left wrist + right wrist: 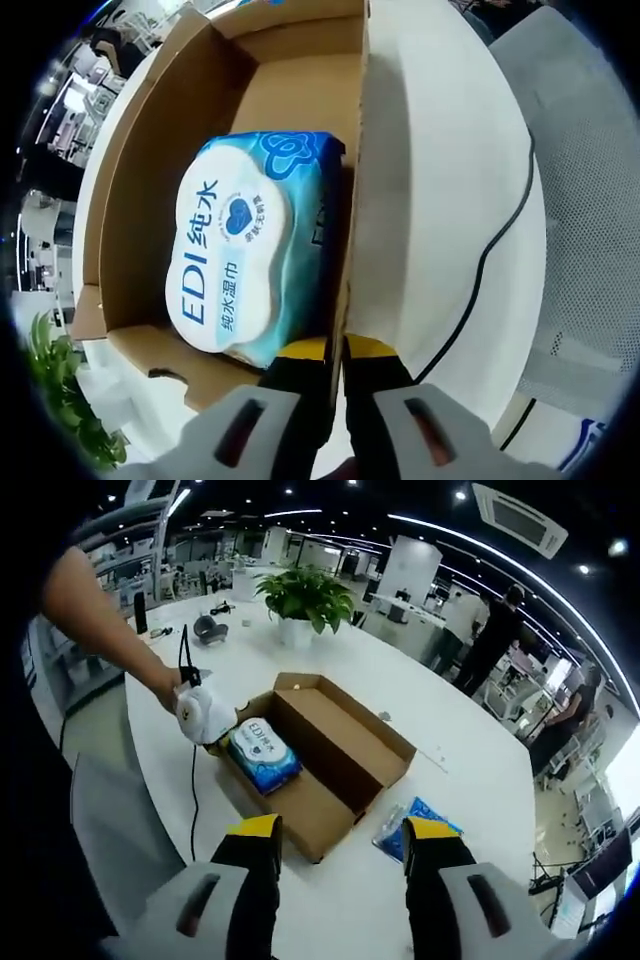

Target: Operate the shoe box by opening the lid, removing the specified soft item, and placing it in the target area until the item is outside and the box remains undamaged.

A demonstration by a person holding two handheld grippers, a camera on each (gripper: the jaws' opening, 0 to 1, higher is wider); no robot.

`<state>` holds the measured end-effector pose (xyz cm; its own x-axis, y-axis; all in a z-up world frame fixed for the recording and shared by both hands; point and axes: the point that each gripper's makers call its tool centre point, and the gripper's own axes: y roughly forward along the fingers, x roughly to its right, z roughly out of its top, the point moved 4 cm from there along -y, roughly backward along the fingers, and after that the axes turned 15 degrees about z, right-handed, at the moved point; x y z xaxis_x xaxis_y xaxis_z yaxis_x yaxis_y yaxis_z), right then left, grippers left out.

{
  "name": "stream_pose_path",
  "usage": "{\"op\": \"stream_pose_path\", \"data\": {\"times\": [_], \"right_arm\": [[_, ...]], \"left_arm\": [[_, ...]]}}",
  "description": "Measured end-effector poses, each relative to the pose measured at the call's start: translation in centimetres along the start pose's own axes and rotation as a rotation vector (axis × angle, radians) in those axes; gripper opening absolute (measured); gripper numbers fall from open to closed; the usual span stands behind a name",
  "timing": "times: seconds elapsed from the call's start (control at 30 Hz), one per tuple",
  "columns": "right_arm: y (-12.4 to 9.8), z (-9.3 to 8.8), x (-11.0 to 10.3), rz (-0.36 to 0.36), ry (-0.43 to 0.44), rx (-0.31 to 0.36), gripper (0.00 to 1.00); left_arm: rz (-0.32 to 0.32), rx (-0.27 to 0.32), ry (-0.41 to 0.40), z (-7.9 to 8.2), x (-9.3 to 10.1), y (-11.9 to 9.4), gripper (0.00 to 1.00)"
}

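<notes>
White table (480,770) holds one open shoe box (345,742), two wipe packs; left hand-held gripper (336,362) clamps its wall, right (340,842) apart.

The left gripper (337,352) has its two yellow-tipped jaws drawn close together, with only a thin cardboard edge in the narrow slot between the fingertips. In the right gripper view it shows as a white unit in the person's hand (172,688), the bare forearm reaching in from the upper left. The right gripper (343,832) has its jaws spread wide apart, nothing between the fingertips.
</notes>
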<state>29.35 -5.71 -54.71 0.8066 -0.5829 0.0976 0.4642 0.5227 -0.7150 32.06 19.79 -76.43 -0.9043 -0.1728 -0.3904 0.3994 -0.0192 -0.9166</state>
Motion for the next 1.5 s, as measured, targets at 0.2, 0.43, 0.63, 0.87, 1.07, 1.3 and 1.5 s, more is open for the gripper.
{"op": "stream_pose_path", "data": {"times": [0.2,0.43,0.63,0.87,1.07,1.3,1.5], "right_arm": [[0.9,2.9,-1.0,0.077,0.002,0.061,0.49],[2.5,3.9,-2.3,0.197,-0.084,0.019,0.48],[4.9,4.0,-2.5,0.273,-0.211,-0.069,0.45],[7.3,3.4,-2.1,0.350,-0.312,-0.159,0.44],[8.9,4.2,-2.1,0.425,-0.210,-0.112,0.42],[9.5,5.4,-1.6,0.416,-0.272,-0.086,0.42],[12.1,4.1,-1.1,0.469,-0.191,-0.118,0.45]], "left_arm": [[0.001,0.003,0.002,0.0,0.0,-0.1,0.03],[0.002,0.003,0.001,0.2,-0.3,-0.1,0.03],[-0.002,0.004,0.007,0.2,-0.3,-0.1,0.02],[0.003,0.005,0.003,0.2,-0.3,-0.1,0.03],[0.002,0.007,0.004,0.2,-0.4,0.0,0.03],[0.007,0.008,0.003,0.2,-0.4,-0.1,0.03],[0.000,0.001,0.001,0.3,-0.4,-0.1,0.02]]}}
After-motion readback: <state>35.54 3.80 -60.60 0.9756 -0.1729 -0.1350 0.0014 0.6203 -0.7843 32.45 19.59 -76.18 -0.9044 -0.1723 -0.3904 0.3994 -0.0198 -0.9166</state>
